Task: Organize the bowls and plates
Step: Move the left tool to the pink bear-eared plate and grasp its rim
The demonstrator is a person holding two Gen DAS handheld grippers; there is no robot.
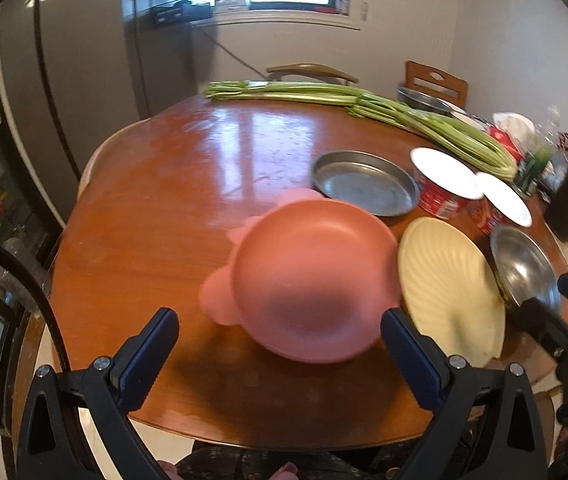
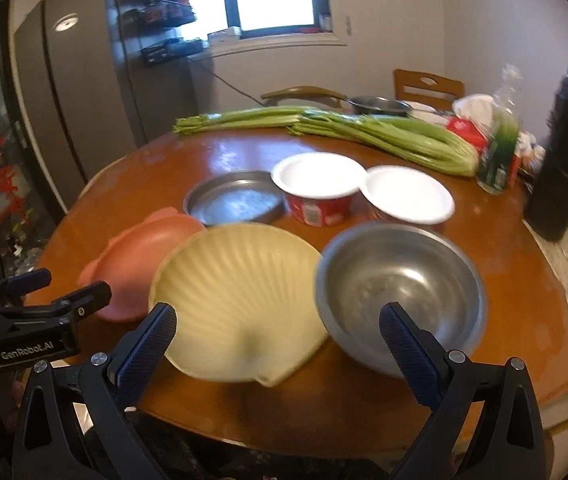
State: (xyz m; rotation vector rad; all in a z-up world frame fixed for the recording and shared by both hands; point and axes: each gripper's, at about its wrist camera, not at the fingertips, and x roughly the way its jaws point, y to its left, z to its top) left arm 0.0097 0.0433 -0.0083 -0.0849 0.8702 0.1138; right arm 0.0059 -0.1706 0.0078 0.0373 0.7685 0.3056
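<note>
**At the near table edge: both grippers open, dishes not yet gripped**

In the lower centre of the left wrist view, the left gripper [image 1: 278, 354] sits with its jaws spread wide and nothing between them. The pink plate [image 1: 312, 280] lies just ahead of the fingertips, at frame centre, on the wooden table [image 1: 156, 208]. No contact is visible.

In the lower centre of the right wrist view, the right gripper [image 2: 276, 350] is likewise wide open and empty. The cream shell plate [image 2: 240, 300] lies ahead of its left finger, the steel bowl [image 2: 400, 292] ahead of its right finger; the two rims appear to touch or overlap.

Toward the upper centre of that view sit the shallow steel dish [image 2: 234, 202] and two red bowls [image 2: 316, 188], rims just beside each other.

Recommended procedure, as judged from this layout:
- Grip by the near rim, one finger above and one below.
- Lift clear before moving sideways; neighbouring rims are close.
- Stack plates with plates, bowls with bowls.
- Close slowly on the steel bowl; smooth metal is likely to slip.
</note>
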